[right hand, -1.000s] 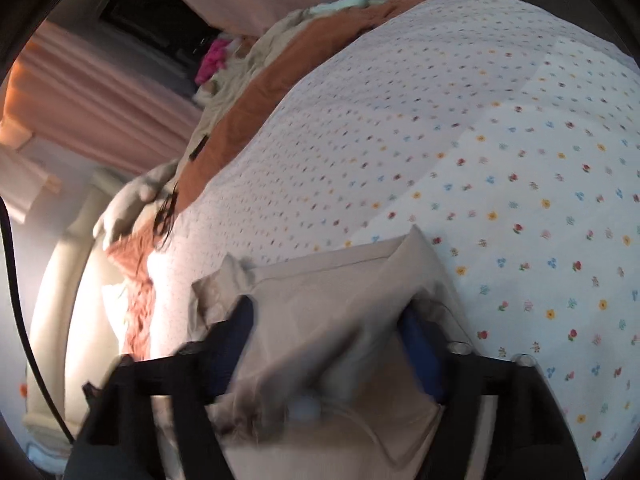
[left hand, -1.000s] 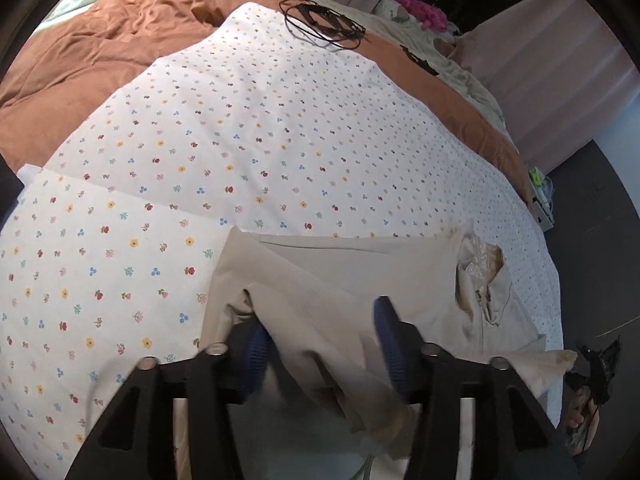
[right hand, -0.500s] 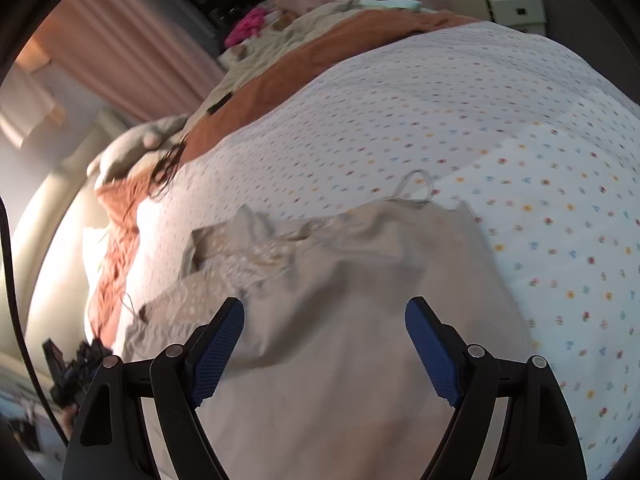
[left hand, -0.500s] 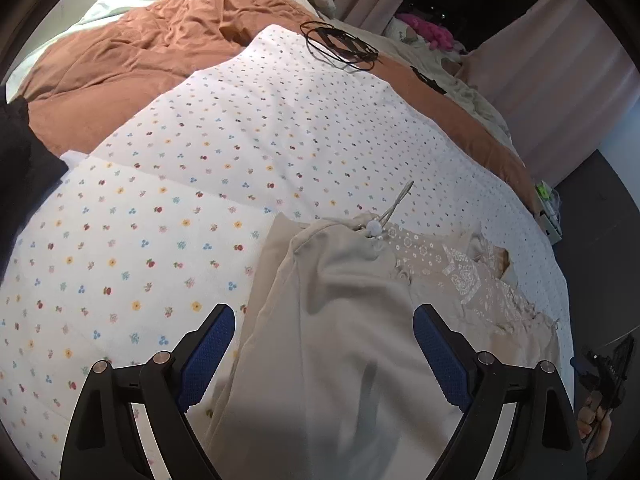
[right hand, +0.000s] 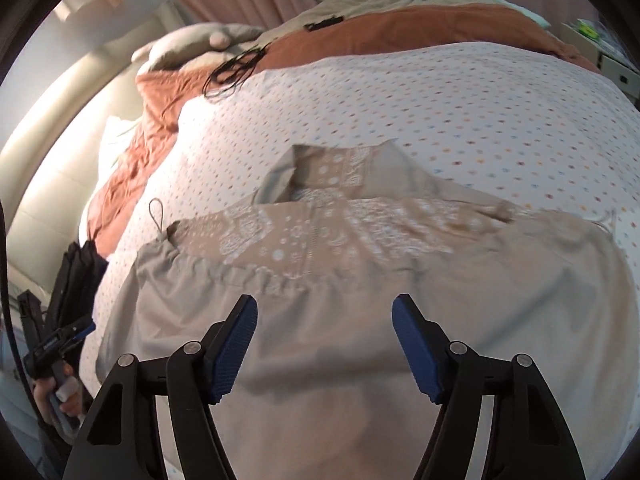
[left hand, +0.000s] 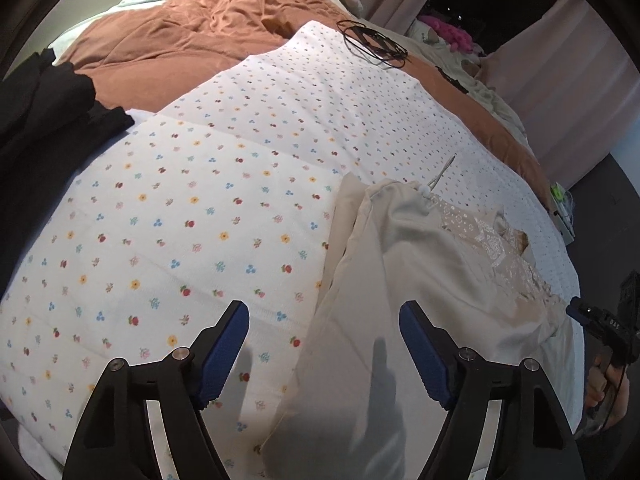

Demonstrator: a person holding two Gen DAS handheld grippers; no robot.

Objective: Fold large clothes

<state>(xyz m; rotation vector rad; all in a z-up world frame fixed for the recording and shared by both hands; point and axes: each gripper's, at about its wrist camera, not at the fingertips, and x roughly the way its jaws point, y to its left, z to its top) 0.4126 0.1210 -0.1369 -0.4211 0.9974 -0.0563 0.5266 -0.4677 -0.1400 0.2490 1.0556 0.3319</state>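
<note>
A beige garment (left hand: 404,280) with a white-printed lace-like band (right hand: 280,240) and a drawstring loop (right hand: 157,213) lies spread on the flowered white sheet (left hand: 192,216). My left gripper (left hand: 324,346) hovers over the garment's left edge. Its blue pads (left hand: 224,350) stand apart and are closing, gripping nothing. My right gripper (right hand: 325,342) hangs above the plain beige part below the gathered seam. Its pads (right hand: 416,348) are also apart and closing, with only cloth beneath them. Each gripper shows at the edge of the other's view, the right gripper (left hand: 600,322) and the left gripper (right hand: 60,344).
A rust-brown duvet (left hand: 188,36) covers the far side of the bed, with a coil of black cable (left hand: 372,44) on the sheet's far edge. Dark clothing (left hand: 44,120) lies at the left. Pink curtains (left hand: 568,92) and a bedside cabinet (right hand: 616,68) stand beyond.
A second ago both grippers held bunched beige cloth. They have let go, opened and drawn back, and the garment now lies flatter on the sheet. The right view has rolled.
</note>
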